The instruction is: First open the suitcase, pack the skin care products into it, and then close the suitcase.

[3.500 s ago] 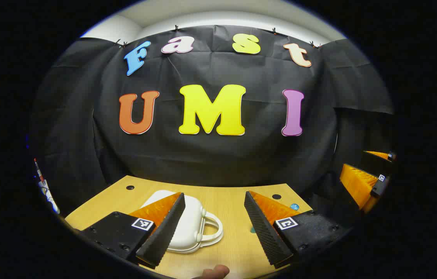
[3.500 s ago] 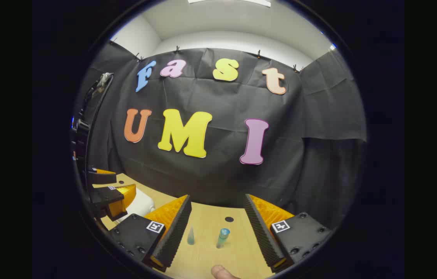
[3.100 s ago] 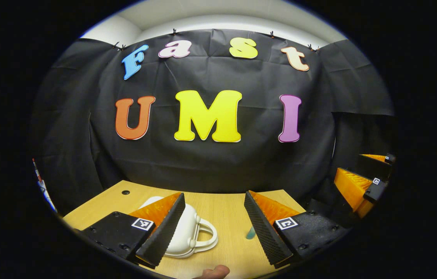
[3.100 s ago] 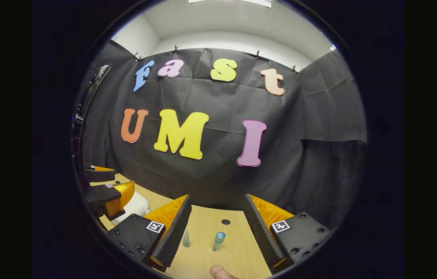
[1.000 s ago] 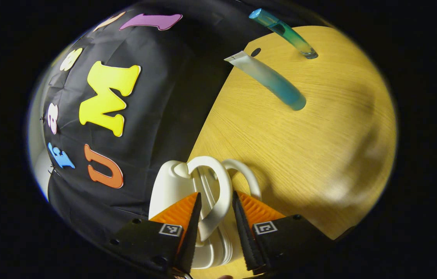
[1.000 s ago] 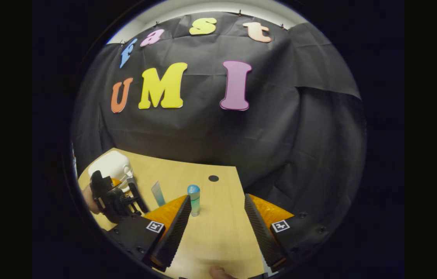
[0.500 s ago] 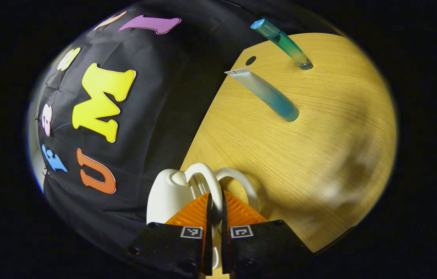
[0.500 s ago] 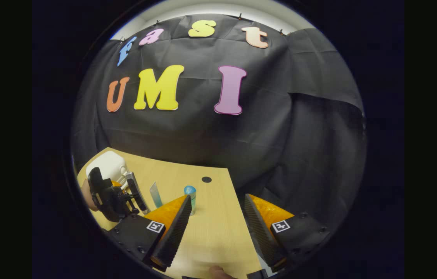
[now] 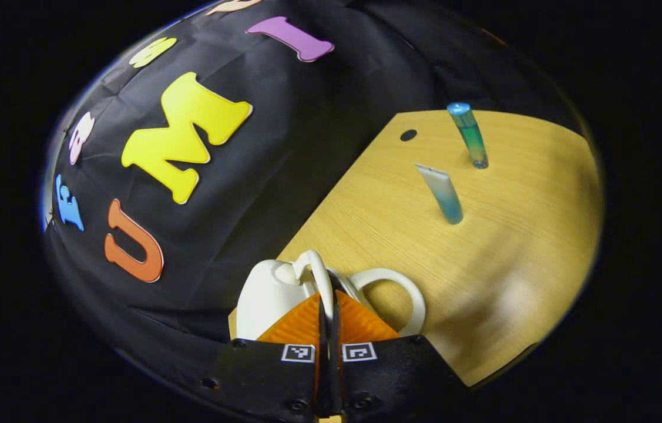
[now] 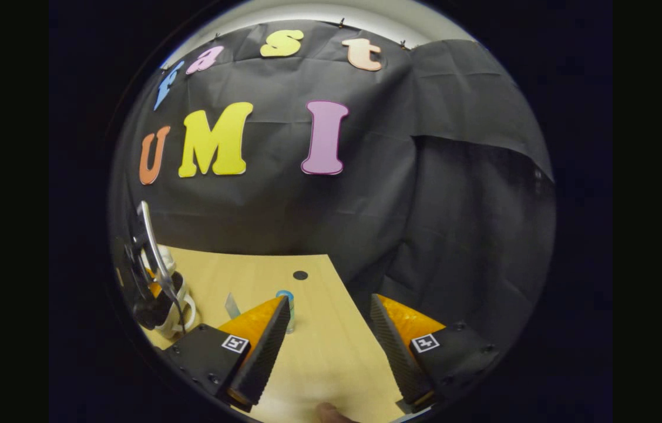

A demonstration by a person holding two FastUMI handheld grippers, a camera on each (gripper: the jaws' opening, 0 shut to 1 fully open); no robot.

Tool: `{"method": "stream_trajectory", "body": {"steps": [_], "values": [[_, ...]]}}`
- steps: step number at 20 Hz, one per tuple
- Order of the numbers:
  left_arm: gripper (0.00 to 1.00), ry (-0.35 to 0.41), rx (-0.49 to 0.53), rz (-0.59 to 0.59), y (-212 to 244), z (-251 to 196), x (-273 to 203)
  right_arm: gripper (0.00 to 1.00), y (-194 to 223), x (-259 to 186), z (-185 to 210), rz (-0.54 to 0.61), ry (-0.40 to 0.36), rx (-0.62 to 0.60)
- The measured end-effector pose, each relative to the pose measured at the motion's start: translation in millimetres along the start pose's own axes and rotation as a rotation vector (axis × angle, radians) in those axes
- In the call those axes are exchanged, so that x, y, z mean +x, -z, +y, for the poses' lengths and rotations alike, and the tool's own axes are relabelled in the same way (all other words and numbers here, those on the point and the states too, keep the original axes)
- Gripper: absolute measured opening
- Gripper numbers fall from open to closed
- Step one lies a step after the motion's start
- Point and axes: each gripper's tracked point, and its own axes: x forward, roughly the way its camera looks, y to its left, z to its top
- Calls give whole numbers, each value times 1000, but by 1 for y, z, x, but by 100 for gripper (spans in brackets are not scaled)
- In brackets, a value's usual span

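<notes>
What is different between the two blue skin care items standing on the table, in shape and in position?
The tube is flat and sealed at its pale top and widens to a blue cap at the base; the bottle is a round cylinder with a blue cap on top. The tube stands nearer the white suitcase; the bottle stands beyond it, closer to the table hole. Both stand upright, apart, and ungripped.

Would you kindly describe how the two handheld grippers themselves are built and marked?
Each gripper, left gripper and right gripper, has two wedge-shaped fingers with ribbed inner faces, mounted on black blocks with visible screws. Each block carries a small square black-and-white marker tag near the finger's base.
</notes>
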Motion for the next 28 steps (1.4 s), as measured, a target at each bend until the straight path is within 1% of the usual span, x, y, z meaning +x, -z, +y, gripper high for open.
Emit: {"method": "stream_trajectory", "body": {"steps": [2,7,9,11,13,15,17,20,22,24,26,28], "values": [[3,-25,-40,1,0,31,-9,81,3,-3,16,2,-1,-21],[3,-57,-141,-62,5,110,-24,82,5,-13,53,13,-5,-44],[3,-77,-207,-74,19,145,-25,81,-1,-16,70,3,-13,-45],[3,-110,-245,-82,34,179,-31,82,-5,-18,85,-8,-16,-50],[3,-125,-295,-82,53,210,-29,82,-5,-21,98,-8,-18,-59],[3,-141,-367,-73,79,237,-25,82,-5,-25,111,-4,-15,-76],[2,-180,-413,-47,114,263,-18,82,-3,-31,124,3,-15,-87],[3,-219,-429,22,180,293,-7,81,1,-40,140,28,-18,-87],[3,-211,-483,56,223,300,6,82,-1,-48,147,33,-12,-89],[3,-185,-560,80,266,300,30,82,1,-55,151,37,-3,-104],[3,-146,-655,109,301,294,53,82,4,-62,153,46,6,-124],[3,-103,-724,132,328,280,71,81,6,-69,157,56,6,-130]]}}
